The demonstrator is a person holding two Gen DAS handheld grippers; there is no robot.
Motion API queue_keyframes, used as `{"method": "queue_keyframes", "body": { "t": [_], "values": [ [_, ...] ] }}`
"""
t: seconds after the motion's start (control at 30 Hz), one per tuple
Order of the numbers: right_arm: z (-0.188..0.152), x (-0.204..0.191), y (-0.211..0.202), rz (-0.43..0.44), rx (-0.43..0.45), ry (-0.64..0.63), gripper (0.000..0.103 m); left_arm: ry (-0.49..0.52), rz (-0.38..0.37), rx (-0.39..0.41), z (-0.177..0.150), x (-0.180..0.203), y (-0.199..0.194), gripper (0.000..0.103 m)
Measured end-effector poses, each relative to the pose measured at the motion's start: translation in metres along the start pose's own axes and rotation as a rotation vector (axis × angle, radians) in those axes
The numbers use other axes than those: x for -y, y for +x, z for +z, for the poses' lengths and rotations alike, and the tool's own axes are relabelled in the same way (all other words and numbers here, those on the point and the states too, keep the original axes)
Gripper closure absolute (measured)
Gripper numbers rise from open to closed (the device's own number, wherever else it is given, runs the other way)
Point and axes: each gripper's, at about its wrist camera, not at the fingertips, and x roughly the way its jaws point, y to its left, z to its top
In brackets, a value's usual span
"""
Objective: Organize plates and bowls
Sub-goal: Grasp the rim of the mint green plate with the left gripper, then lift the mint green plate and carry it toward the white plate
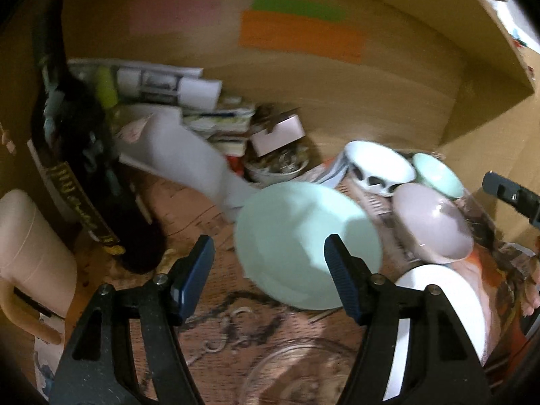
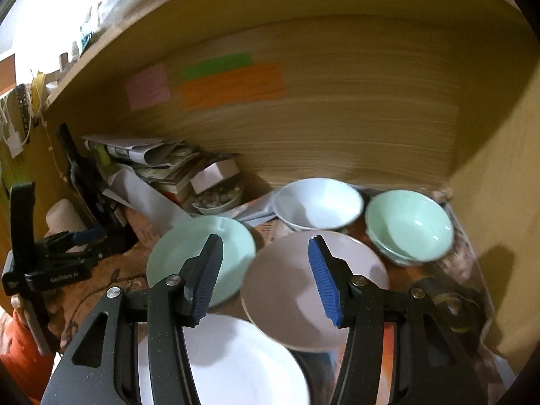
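On the cluttered wooden shelf (image 2: 337, 128) | left gripper (image 1: 270, 260) part-open, empty, above pale green round plate (image 1: 297, 233) | right gripper (image 2: 266, 270) part-open, empty, over lilac round plate (image 2: 290, 290) | white bowl (image 2: 317, 206) and mint bowl (image 2: 408, 226) behind, side by side

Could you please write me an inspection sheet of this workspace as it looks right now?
Surface: patterned brown cloth inside a wooden alcove.
Job's things: mint plate, pink plate, white plate, white bowl, mint bowl; none held.
Clutter: stacked papers, small pink box, dish of small bits, dark bottle.
Grippers: left gripper and right gripper both open, empty.
Cables: white cords hanging at far left.
Surroundings: pink, green and orange sticky notes on back wall.
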Motion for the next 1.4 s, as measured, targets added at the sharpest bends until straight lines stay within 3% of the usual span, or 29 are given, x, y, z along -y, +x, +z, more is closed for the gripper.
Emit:
{"method": "queue_keyframes", "body": {
  "t": [0.43,0.57,0.7,0.93,1.4],
  "values": [
    [0.016,-0.025,0.101,0.054,-0.223,-0.084,0.054,-0.032,-0.02,-0.161,-0.02,-0.031,0.055,0.037],
    [0.016,-0.025,0.136,0.06,-0.321,-0.091,0.055,-0.034,-0.049,-0.201,-0.022,-0.031,0.069,0.053],
    [0.017,-0.024,0.163,0.052,-0.412,-0.112,0.063,-0.024,-0.075,-0.226,-0.025,-0.028,0.076,0.062],
    [0.017,-0.032,0.188,0.03,-0.492,-0.187,0.065,-0.043,-0.118,-0.275,-0.028,-0.027,0.087,0.076],
    [0.002,-0.046,0.221,-0.02,-0.626,-0.257,0.069,-0.038,-0.151,-0.288,-0.029,-0.023,0.088,0.08]
  ]
}}
